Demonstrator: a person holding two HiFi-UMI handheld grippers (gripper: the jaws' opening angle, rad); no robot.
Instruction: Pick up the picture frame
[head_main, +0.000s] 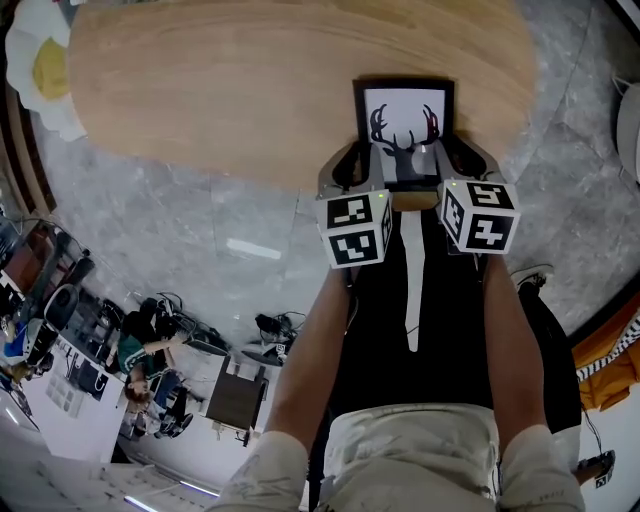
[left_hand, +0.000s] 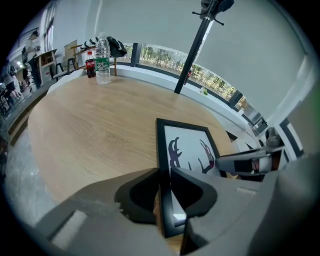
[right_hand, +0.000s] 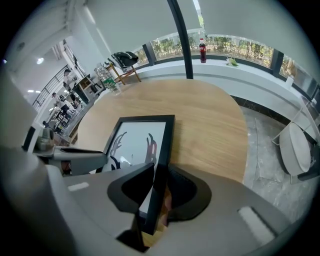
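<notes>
Wooden counter (head_main: 250, 90) with a rounded outline, over a grey stone floor (head_main: 200, 230). The picture frame (head_main: 400, 105) sits at the counter's near edge, between the two grippers. It has a black border and a white print of a black deer head with antlers. There is no writing on the print that can be read.

Left gripper (head_main: 358, 165): its own view shows both fingers closed on the frame's left border bar, one finger on each side of it, with the pads against the bar. Right gripper (head_main: 455, 160): its own view shows the same hold on the frame's right border bar, which stands on edge between the two fingers. Each gripper shows in the other's view, across the print. Whether the frame's underside has left the wood cannot be told.

Marker cubes (head_main: 355, 228) carry black-and-white square patterns, no letters.

Far end of the counter, left gripper view: a dark cola bottle (left_hand: 90, 65) with a red label stands just beside a clear water bottle (left_hand: 102, 60) with a green label. The print on both labels is too small to read. In the right gripper view another red-labelled cola bottle (right_hand: 202, 50) stands on the window ledge, also unreadable. A black pole (left_hand: 192, 50) rises behind the counter.

A white and yellow egg-shaped mat (head_main: 40, 65) lies at the counter's far left in the head view.
</notes>
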